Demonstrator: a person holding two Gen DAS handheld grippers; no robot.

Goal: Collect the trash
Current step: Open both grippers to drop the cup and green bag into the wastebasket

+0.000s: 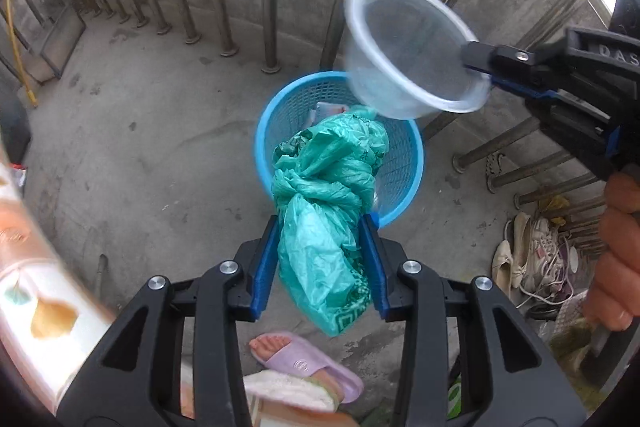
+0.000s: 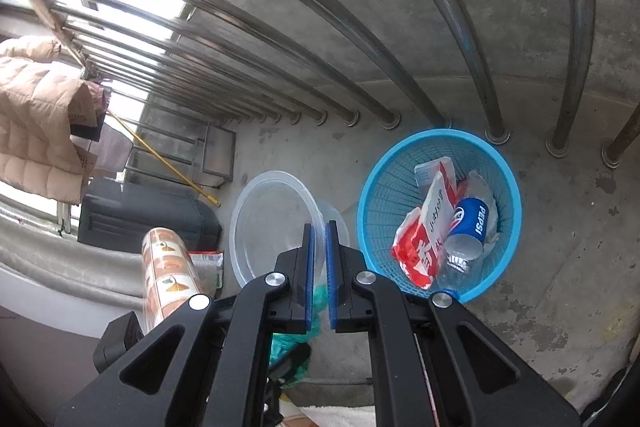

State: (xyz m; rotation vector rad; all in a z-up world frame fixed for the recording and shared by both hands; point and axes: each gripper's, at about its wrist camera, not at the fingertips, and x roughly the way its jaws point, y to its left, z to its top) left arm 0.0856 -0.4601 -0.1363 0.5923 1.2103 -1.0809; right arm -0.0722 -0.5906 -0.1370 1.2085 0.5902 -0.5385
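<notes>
The left gripper (image 1: 322,259) holds a crumpled green bag (image 1: 324,195) between half-spread fingers, above the near rim of the blue basket (image 1: 408,163). The right gripper (image 2: 319,259), fingers nearly together, pinches the wall of a clear bowl (image 2: 272,223) that hangs left of the basket. Released here, the light bag may catch the rim and slide outside; the bowl would miss entirely.

Left gripper (image 1: 322,263) gripping, right gripper (image 2: 319,255) clamped — angled down
</notes>
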